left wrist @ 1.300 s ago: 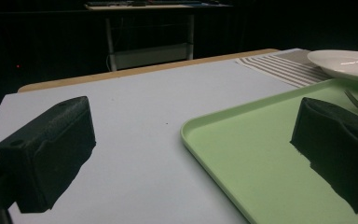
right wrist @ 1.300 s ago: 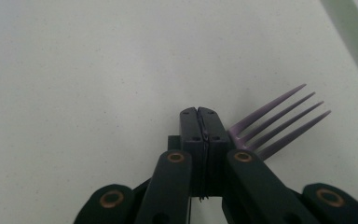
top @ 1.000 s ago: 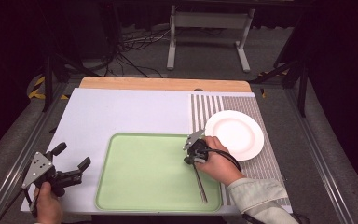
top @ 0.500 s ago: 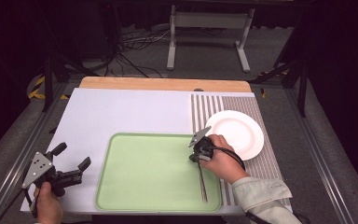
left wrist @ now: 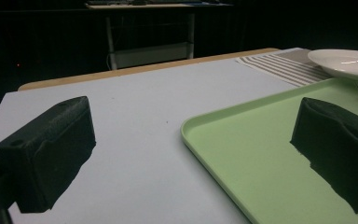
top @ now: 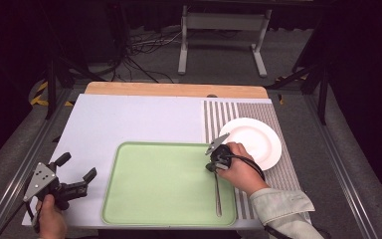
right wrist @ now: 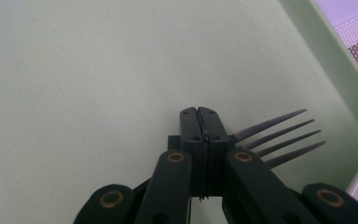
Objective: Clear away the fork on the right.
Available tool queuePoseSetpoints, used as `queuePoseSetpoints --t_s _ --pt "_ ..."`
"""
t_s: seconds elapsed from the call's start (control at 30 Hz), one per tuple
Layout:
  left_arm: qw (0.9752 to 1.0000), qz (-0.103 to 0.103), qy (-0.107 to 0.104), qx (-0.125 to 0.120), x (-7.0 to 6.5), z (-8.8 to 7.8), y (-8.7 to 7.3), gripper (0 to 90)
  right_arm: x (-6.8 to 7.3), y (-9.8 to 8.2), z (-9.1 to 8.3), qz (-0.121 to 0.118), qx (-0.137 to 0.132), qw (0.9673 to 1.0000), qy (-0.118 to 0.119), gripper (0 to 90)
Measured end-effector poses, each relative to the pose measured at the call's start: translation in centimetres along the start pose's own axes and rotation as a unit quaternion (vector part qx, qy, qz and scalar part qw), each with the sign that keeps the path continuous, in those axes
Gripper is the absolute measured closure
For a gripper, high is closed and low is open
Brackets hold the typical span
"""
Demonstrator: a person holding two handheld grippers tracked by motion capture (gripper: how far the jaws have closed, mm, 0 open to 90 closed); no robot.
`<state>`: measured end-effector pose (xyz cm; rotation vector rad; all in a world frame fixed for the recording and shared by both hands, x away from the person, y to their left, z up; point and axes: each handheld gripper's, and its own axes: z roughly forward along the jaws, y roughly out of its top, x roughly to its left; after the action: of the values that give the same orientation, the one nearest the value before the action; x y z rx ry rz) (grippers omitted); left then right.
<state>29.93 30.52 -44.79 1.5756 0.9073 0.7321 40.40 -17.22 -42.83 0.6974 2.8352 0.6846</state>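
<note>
Pinching a fork (top: 218, 191) just behind its tines, the right gripper (right wrist: 199, 122) has its jaws pressed together over the green tray (top: 149, 209), close to the tray's right rim. The fork's handle runs back along that rim toward the near edge. A white plate (top: 258, 139) sits just beyond the rim on a striped mat (top: 219, 112). At the table's near left corner, the left gripper (top: 74, 172) hovers spread wide above the white board (top: 129, 119), whose middle lies open.
</note>
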Motion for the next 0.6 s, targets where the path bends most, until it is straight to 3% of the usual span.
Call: queuePoseSetpoints --t_s 0.1,0.17,0.3,0.37,0.4,0.47,0.5,0.6 --pt "1.0000 -0.002 0.002 -0.001 0.0 0.0 -0.1 0.3 -0.1 0.0 0.0 0.003 0.000 1.0000 -0.001 90.0" --pt "1.0000 -0.001 0.002 -0.001 0.0 0.0 -0.1 0.3 0.0 0.0 -0.1 0.004 -0.008 1.0000 0.002 84.9" --pt "1.0000 -0.002 0.003 0.000 0.0 0.0 -0.1 0.3 0.3 0.5 -0.7 -0.002 -0.040 0.9992 -0.001 68.2" --pt "1.0000 -0.002 0.001 0.002 0.0 0.0 -0.1 0.3 0.6 0.9 -1.2 -0.011 -0.059 0.9981 -0.007 48.5" --pt "1.0000 -0.002 0.001 0.002 0.0 0.0 -0.1 0.3 0.6 0.9 -1.2 -0.011 -0.059 0.9981 -0.007 48.5" --pt "1.0000 0.000 0.001 0.001 0.0 0.0 0.0 0.3 0.9 1.3 -2.0 -0.010 -0.099 0.9950 -0.010 28.6" --pt "1.0000 0.001 0.000 0.002 -0.1 0.0 0.0 0.3 1.0 1.4 -2.3 -0.017 -0.111 0.9935 -0.016 23.8" --pt "1.0000 -0.001 0.001 0.001 0.0 0.0 0.0 0.3 1.2 1.5 -3.3 -0.015 -0.147 0.9888 -0.019 20.3"
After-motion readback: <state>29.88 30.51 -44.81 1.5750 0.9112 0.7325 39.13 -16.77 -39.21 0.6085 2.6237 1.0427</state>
